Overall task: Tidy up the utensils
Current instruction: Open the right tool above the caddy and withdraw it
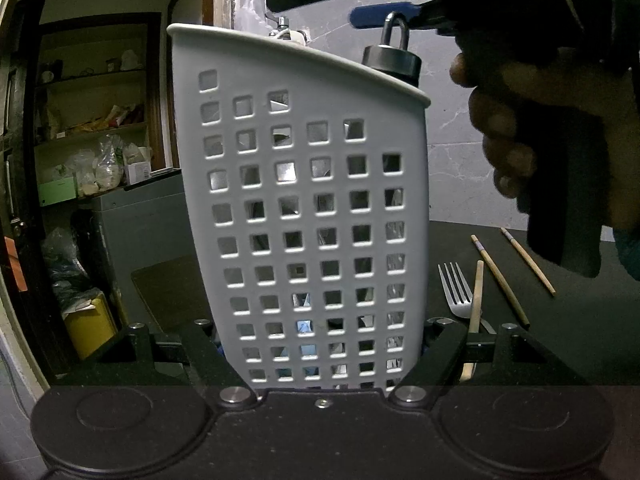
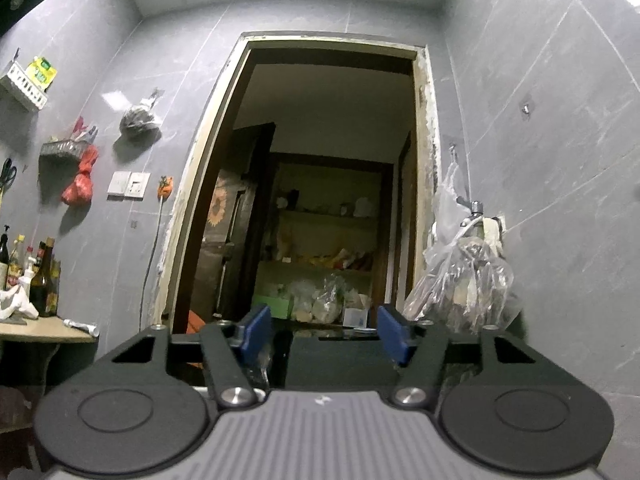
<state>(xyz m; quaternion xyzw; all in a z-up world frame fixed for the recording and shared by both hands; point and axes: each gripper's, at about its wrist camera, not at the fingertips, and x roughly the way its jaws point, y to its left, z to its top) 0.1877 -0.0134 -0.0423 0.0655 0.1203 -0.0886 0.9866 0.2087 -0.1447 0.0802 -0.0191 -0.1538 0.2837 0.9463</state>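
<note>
Right now the left gripper (image 1: 320, 354) squeezes the tall white plastic basket with square holes (image 1: 304, 200) at the frame's bottom middle. Farther off, upper right, the right gripper (image 1: 384, 10) hangs wide open, touching nothing, just above the basket's rim.

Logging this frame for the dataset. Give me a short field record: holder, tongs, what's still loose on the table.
holder: white perforated utensil holder, upright, clamped between the left tongs
in holder: metal handle with a ring sticking out of the top
right tongs: open, nothing between the blue pads, raised above the holder
right hand: on the tool grip
loose on table: fork, three chopsticks
table: dark top
</note>
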